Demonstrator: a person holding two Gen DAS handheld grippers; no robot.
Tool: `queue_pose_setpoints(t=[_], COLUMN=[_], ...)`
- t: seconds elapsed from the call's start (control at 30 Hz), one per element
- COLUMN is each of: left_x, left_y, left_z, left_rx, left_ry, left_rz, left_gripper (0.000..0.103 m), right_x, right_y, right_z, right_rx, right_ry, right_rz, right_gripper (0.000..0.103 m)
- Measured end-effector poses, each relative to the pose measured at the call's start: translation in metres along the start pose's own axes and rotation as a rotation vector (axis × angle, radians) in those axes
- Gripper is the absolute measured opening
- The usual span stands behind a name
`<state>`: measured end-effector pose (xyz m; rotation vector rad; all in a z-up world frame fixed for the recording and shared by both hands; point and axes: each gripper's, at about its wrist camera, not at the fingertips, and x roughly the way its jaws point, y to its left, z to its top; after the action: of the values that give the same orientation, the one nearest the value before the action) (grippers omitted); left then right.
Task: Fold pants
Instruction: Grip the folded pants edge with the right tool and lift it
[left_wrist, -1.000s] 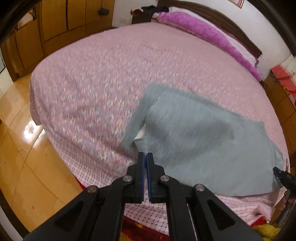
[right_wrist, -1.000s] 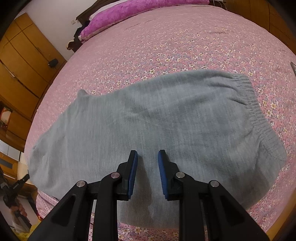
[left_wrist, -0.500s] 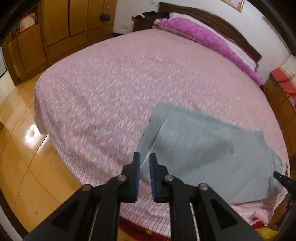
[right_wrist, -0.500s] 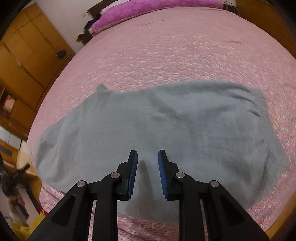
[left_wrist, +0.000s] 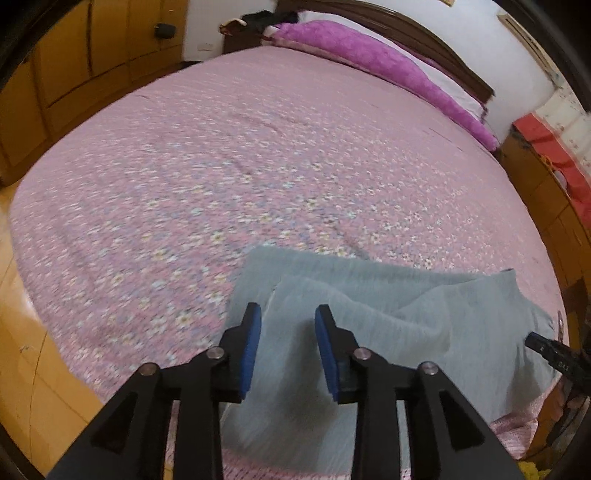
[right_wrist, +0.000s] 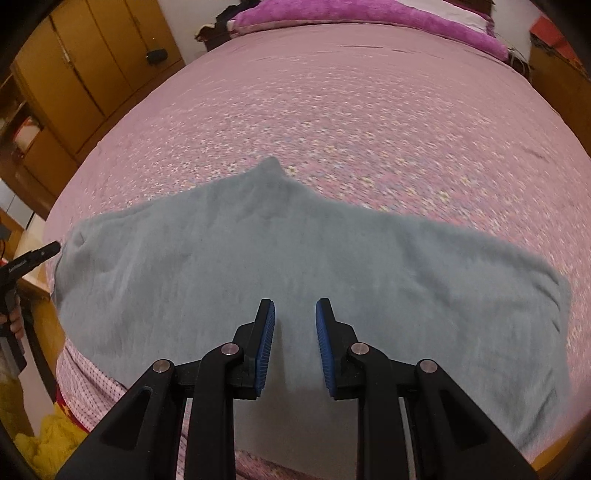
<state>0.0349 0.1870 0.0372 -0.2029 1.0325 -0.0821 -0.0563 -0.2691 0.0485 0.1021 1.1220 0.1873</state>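
Both sets of jaws hang above the grey knitted pants (right_wrist: 295, 266) with nothing pinched in them. On my left gripper (left_wrist: 288, 343) the jaws are opening, and its blue pads (left_wrist: 251, 350) stand apart over the near left corner of the cloth without touching it. My right gripper (right_wrist: 294, 343) keeps a narrower gap, its jaws parted and empty, with its blue ribbed pads (right_wrist: 266, 347) over the near edge of the pants, about midway along.

Those soft pants lie spread flat at the near edge of the bed, on the pink flower-print bedspread (left_wrist: 258, 155). From the right wrist view they stretch across almost the whole width, with a small peak of cloth (right_wrist: 271, 166) poking toward the far side. From the left wrist view the left end shows two layers, an upper flap (left_wrist: 332, 295) lying over a lower one, and a few soft ridges run across the fabric.

At the far end of the bed a fuzzy purple blanket (left_wrist: 369, 59) lies along the dark wooden headboard (left_wrist: 424, 40). Yellow-brown wooden cabinets (right_wrist: 92, 66) line the wall to the left. The tip of each gripper shows at the edge of the other's view.
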Motion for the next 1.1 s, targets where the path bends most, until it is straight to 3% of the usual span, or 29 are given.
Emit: queue_pose_setpoints(t=[0.1, 0.33, 0.57, 0.63, 0.67, 0.7, 0.87, 1.1], left_x=[0.013, 0.034, 0.042, 0.043, 0.042, 0.039, 0.024, -0.013], left_y=[-0.005, -0.009, -0.012, -0.012, -0.012, -0.013, -0.016, -0.002], left_z=[0.006, 0.011, 0.009, 0.009, 0.008, 0.007, -0.001, -0.009], left_rx=[0.041, 0.078, 0.123, 0.123, 0.121, 0.116, 0.121, 0.026], left_ry=[0.024, 0.036, 0.011, 0.006, 0.004, 0.002, -0.045, -0.124], left_rz=[-0.018, 0.017, 0.007, -0.004, -0.023, -0.049, -0.030, -0.028], left_gripper=[0.038, 0.038, 0.039, 0.033, 0.014, 0.006, 0.005, 0.005], right_x=[0.008, 0.023, 0.036, 0.040, 0.041, 0.043, 0.050, 0.054], right_y=[0.006, 0.015, 0.015, 0.015, 0.015, 0.014, 0.014, 0.012], right_z=[0.003, 0.021, 0.050, 0.057, 0.061, 0.064, 0.074, 0.085], right_rx=[-0.019, -0.075, -0.098, -0.095, -0.089, -0.082, -0.094, -0.130], right_ry=[0.012, 0.019, -0.003, -0.009, -0.011, -0.012, -0.015, -0.044], right_rz=[0.002, -0.047, -0.030, -0.019, -0.010, -0.001, 0.032, 0.050], right_gripper=[0.016, 0.017, 0.022, 0.022, 0.022, 0.022, 0.022, 0.022])
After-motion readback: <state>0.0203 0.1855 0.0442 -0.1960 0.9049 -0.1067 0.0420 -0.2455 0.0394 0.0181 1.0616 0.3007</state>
